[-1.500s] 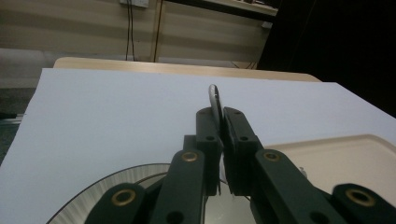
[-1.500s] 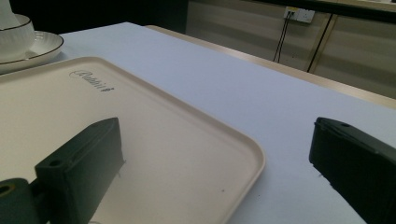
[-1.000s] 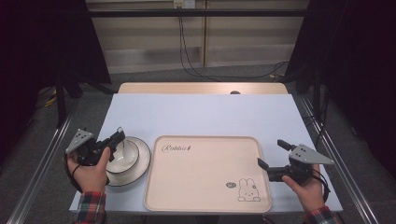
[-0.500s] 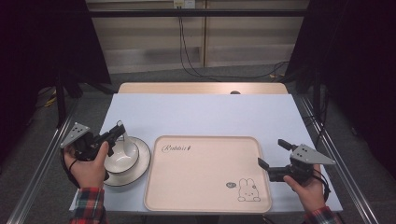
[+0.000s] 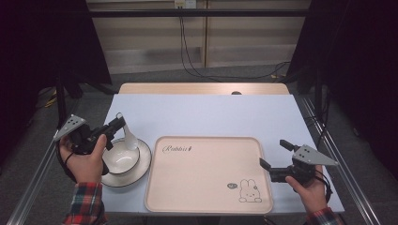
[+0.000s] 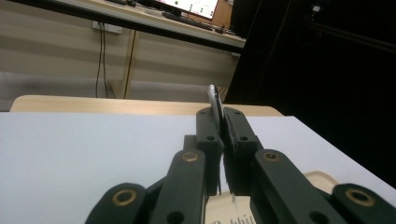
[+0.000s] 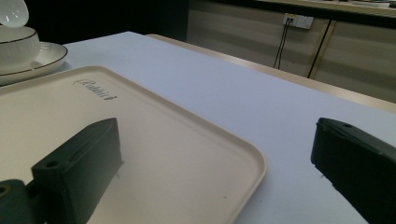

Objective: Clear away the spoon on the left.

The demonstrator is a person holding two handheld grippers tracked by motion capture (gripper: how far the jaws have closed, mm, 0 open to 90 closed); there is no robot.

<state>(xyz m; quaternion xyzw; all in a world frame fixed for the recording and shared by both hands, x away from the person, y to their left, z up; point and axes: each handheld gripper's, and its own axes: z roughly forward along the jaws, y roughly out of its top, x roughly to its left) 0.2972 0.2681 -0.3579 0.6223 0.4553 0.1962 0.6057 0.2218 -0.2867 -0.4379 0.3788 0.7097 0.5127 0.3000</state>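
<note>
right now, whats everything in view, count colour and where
spoon: 1, white, lifted over the bowl, handle clamped in the left gripper
bowl: 1, white with dark rim, on the plate
plate: 1, white with dark rim, table's left, beside the tray
tray: 1, cream with rabbit drawing, centre front of the table
table: 1, pale blue top with wooden far edge
cables: a few, black, on the floor past the table
left gripper: 1, black, shut on the spoon, above the bowl
right gripper: 1, black, open, at the tray's right edge
hands: 2, plaid cuffs, bottom corners
</note>
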